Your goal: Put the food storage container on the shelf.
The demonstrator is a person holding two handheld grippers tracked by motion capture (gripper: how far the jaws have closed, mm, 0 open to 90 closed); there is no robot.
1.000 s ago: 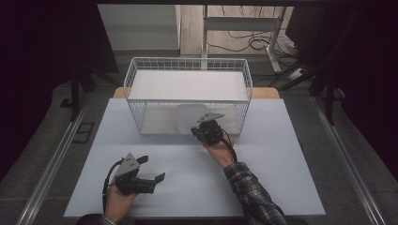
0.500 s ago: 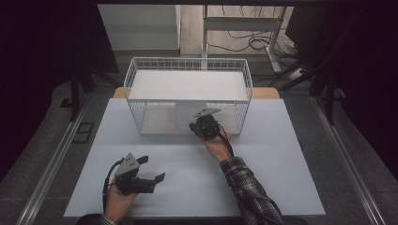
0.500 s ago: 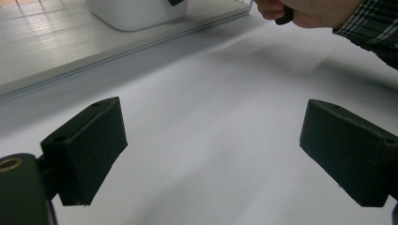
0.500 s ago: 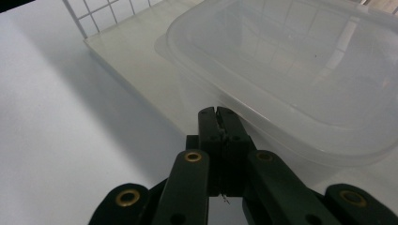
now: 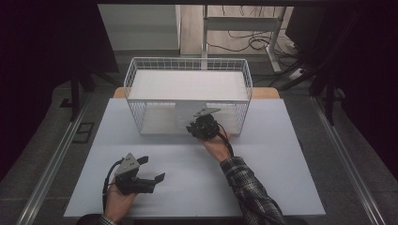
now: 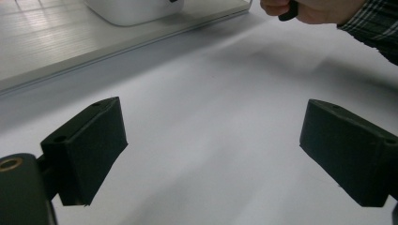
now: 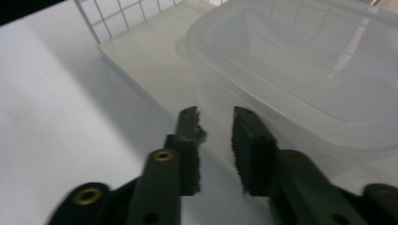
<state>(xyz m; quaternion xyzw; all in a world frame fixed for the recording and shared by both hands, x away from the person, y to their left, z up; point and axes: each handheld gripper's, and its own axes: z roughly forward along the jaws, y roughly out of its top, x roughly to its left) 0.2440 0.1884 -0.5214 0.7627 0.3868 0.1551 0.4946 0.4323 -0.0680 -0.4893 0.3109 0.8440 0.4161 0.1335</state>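
white wire basket (image 5: 187,70) sits at the far middle of the worktop (image 5: 281,178), open front facing the person. a clear plastic container (image 7: 300,70) lies inside it on the basket floor, tipped on its side with the mouth toward the right gripper (image 7: 216,117). that gripper's jaws have just been opening; they stand a little apart with nothing between them, tips just short of the container's rim, not touching. basket wire runs to the left of the jaws, none crosses in front of them.

left gripper (image 5: 151,169) is near the front left of the worktop, well apart from the basket, jaws spread wide on bare surface, nothing in them.

high view: container is a pale blur behind the right gripper (image 5: 202,126) and the wire front, hard to read; chair legs and cables on the floor behind the worktop. right gripper view gives the container's rim and see-through wall clearly. left gripper view (image 6: 213,154) shows the right hand (image 6: 309,8) and plaid sleeve (image 6: 373,26) at top right, plus a white rounded object (image 6: 131,10) at the top edge, cannot tell what it is.
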